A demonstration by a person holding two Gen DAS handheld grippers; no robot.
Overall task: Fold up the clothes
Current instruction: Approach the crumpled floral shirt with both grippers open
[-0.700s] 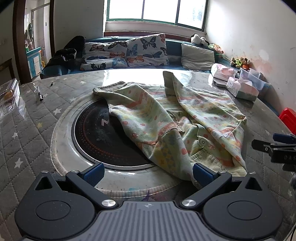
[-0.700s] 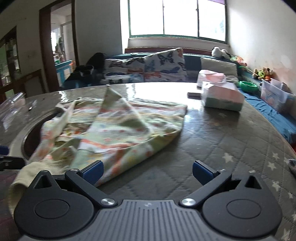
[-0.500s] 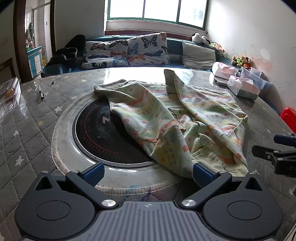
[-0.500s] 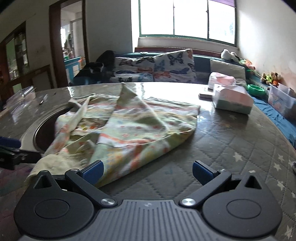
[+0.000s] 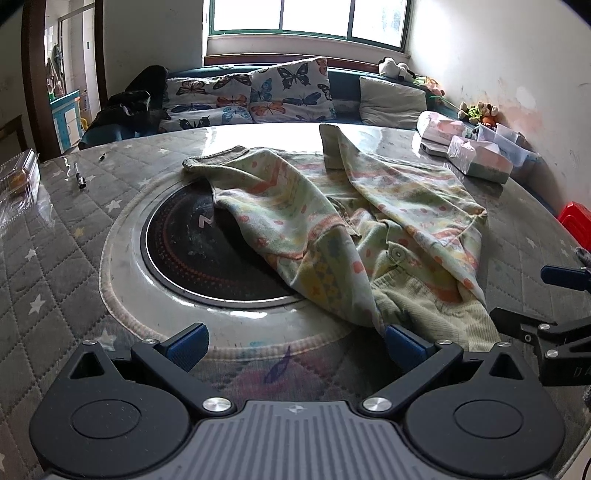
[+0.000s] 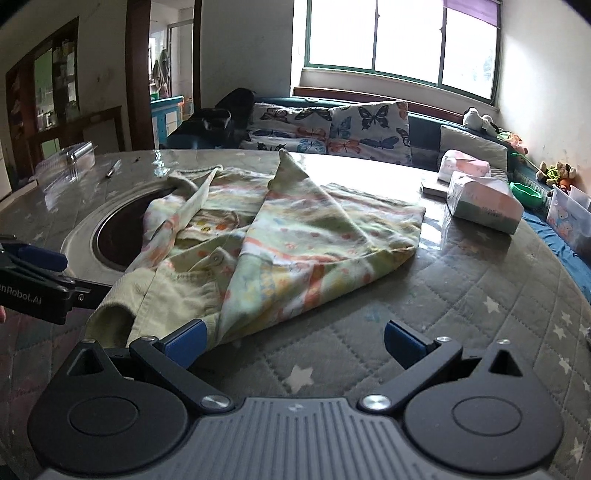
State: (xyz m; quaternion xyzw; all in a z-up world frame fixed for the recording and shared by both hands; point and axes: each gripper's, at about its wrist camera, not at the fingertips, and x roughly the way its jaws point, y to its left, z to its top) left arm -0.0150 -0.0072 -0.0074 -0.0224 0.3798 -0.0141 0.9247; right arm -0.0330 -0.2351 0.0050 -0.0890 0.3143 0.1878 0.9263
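The garment (image 5: 332,236), a pale green piece printed with orange and yellow spots, lies crumpled and unfolded on the bench (image 5: 55,258), with its near ribbed hem just ahead of both tools. The left gripper (image 5: 295,341) has its fingers (image 5: 186,345) spread fully apart and grasping nothing; its right blue pad sits right at the drooping near corner of the cloth, though whether it touches cannot be told. The right gripper (image 6: 293,341) is likewise released, fingers (image 6: 402,341) wide and empty, with the left pad at the hem's edge and the right pad over bare quilted cover. Each tool shows in the other's view, side by side at the near edge of the cloth.

Further out, the garment drapes partly over a round dark inset plate (image 5: 207,251) sunk in the middle of the bench, covering its right side. A snap button (image 5: 397,253) shows near the folds, and one corner of the fabric stands up in a peak towards the far side. The bench carries a grey quilted cover with white stars under a glossy sheet. On its left lie a pen (image 5: 79,176) and a clear plastic box (image 5: 18,177); on the right stand tissue packs (image 6: 484,203). Beyond the bench are butterfly-print cushions (image 5: 288,92) on a sofa under a bright window (image 5: 306,16).
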